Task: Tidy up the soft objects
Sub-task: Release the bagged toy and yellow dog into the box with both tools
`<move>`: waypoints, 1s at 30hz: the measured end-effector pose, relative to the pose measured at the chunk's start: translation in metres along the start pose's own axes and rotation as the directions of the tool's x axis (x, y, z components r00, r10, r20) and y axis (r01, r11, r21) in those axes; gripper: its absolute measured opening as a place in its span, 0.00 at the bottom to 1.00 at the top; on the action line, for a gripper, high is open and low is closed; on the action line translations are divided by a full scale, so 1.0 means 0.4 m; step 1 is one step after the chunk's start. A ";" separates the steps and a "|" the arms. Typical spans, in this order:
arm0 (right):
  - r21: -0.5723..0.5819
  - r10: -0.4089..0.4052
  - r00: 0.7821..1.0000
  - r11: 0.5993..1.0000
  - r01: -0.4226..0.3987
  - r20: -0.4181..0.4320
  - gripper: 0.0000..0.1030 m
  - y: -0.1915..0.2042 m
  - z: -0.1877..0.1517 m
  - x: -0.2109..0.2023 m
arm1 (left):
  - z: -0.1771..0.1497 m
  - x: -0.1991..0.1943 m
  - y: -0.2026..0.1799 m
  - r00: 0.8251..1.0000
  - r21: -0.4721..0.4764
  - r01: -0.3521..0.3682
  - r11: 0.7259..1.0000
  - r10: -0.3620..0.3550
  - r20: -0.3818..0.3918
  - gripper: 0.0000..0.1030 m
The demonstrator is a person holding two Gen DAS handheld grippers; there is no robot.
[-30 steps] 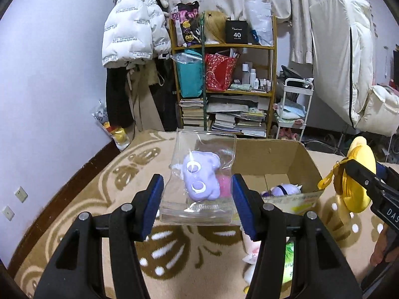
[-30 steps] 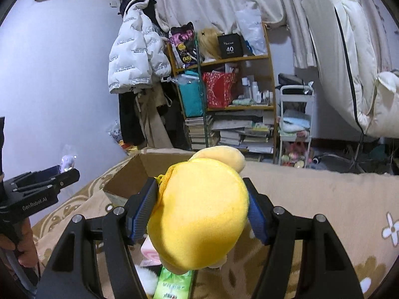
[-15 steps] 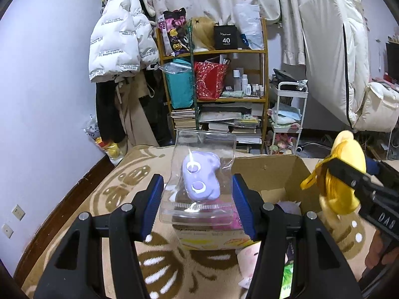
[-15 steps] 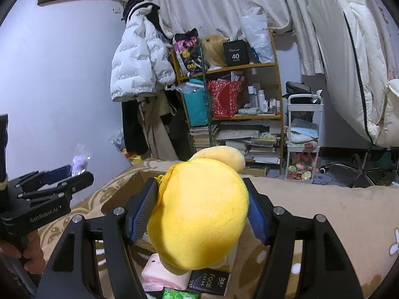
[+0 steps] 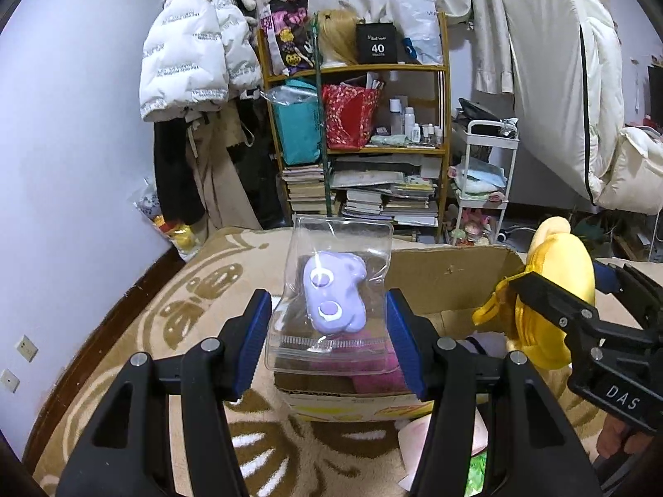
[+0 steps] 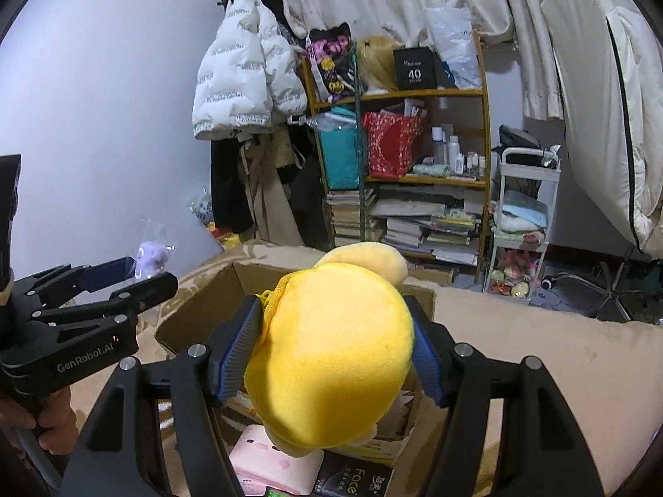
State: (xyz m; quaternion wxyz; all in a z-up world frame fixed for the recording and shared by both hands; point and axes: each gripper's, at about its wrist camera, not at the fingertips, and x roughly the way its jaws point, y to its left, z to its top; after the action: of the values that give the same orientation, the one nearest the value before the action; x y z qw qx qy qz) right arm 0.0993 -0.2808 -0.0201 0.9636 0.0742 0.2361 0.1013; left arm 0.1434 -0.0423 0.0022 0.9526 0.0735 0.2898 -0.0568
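The left hand-held gripper point(image 5: 329, 337) pinches a clear bag point(image 5: 335, 290) with a purple toy point(image 5: 335, 296), apparently over the box point(image 5: 447, 279). The right hand-held gripper point(image 6: 335, 356) squeezes a yellow plush point(image 6: 335, 356) above it.

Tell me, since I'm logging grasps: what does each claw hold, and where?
Left claw grips the clear bag with the purple toy by its lower sides; right claw squeezes the yellow plush across its body.
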 end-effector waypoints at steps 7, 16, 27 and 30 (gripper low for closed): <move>0.009 -0.006 1.000 1.000 0.006 -0.013 0.70 -0.009 -0.001 0.028 | -0.012 0.039 -0.005 0.999 0.003 0.026 1.000 -0.026 -0.030 0.54; 0.031 -0.011 0.999 0.999 0.012 -0.032 0.72 -0.029 -0.006 0.058 | -0.017 0.070 -0.011 0.998 0.007 0.028 1.000 -0.028 -0.051 0.54; 0.100 0.022 0.998 0.995 -0.016 -0.056 0.88 -0.061 -0.006 0.061 | -0.027 0.076 0.027 0.995 -0.035 0.016 0.999 -0.019 -0.094 0.62; 0.117 0.025 0.997 0.993 -0.016 -0.071 0.95 -0.067 -0.005 0.055 | -0.028 0.065 0.031 0.995 -0.043 0.008 0.999 -0.012 -0.097 0.66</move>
State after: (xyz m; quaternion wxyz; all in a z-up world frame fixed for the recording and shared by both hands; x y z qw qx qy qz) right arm 0.1219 -0.3013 -0.0366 0.9474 0.1289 0.2753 0.0998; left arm 0.1607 -0.0299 -0.0202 0.9384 0.0547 0.3374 -0.0517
